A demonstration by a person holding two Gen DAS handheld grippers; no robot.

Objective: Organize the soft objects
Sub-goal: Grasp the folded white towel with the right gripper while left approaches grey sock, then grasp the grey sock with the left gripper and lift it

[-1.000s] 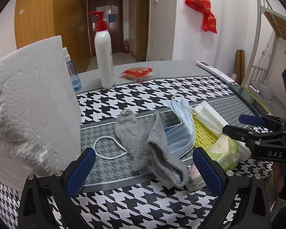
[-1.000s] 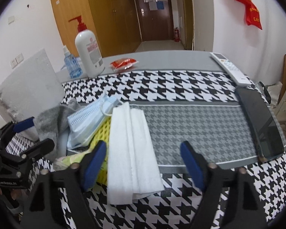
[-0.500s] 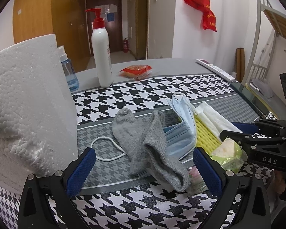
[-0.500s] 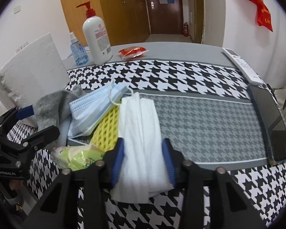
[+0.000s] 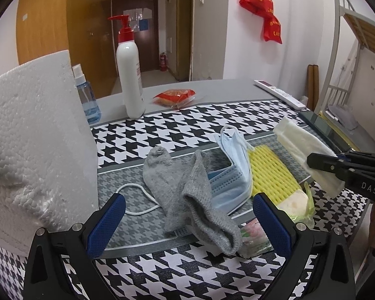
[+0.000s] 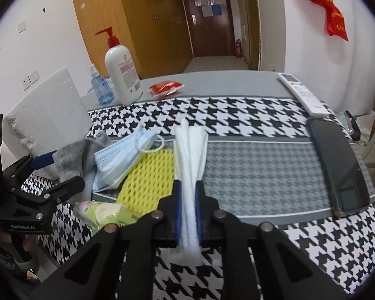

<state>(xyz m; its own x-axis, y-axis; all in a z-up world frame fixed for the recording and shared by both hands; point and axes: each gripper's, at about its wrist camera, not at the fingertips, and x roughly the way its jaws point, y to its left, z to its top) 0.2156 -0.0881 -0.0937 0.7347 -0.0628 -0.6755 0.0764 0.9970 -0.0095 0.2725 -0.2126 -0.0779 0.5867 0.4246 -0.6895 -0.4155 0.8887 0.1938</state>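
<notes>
My right gripper [image 6: 188,187] is shut on a folded white cloth [image 6: 190,150], squeezed between its blue pads and lifted off the table; the same cloth [image 5: 302,147] shows at the right of the left wrist view, held by that gripper [image 5: 322,162]. A yellow mesh sponge [image 6: 150,175] [image 5: 270,172], a blue face mask [image 6: 122,157] [image 5: 232,175] and a grey sock [image 5: 187,190] [image 6: 75,155] lie in a heap to the left. My left gripper [image 5: 187,222] hangs open just in front of the sock, with nothing between its fingers.
A white foam block [image 5: 32,145] stands at the left. Behind are a pump bottle [image 5: 130,75], a blue spray bottle [image 5: 87,100] and a red snack packet [image 5: 175,96]. A remote [image 6: 302,95] and a dark tablet [image 6: 337,165] lie at the right. A green tissue pack [image 6: 105,212] sits near the front edge.
My right gripper went from wide open around the white cloth to shut on it, bunching it narrow, and raised it a little. The left gripper stayed put.
</notes>
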